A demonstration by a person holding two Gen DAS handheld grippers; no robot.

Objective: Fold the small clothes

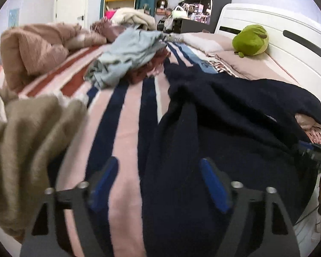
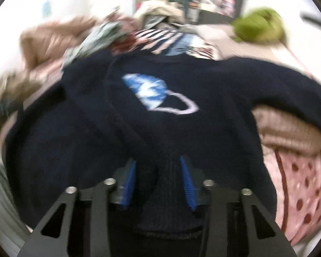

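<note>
The navy sweater (image 2: 160, 111) lies crumpled on the bed (image 1: 126, 132), unfolded; other clothes (image 1: 128, 57) wait heaped at 11 o'clock. The right gripper (image 2: 158, 184) clamps its ribbed hem, while the left gripper (image 1: 158, 184) hangs apart over its edge, gripping nothing.

The bed (image 1: 126, 115) is covered by a pink blanket with navy and rust-red stripes. A navy sweater (image 1: 235, 128) lies spread on it, directly under and ahead of the left claw (image 1: 158, 184) and off to its right; in the right wrist view its blue-and-white emblem (image 2: 152, 92) sits straight ahead of the right claw (image 2: 158, 184). Left of the left claw lies an olive-brown garment (image 1: 25, 132). Farther ahead and slightly left sits a light grey-blue garment (image 1: 126, 55) on a rust-red one (image 1: 145, 70), with a tan knit (image 1: 32, 51) far left. Far ahead to the right, a green plush toy (image 1: 251, 40) rests by the white headboard (image 1: 289, 42).
</note>
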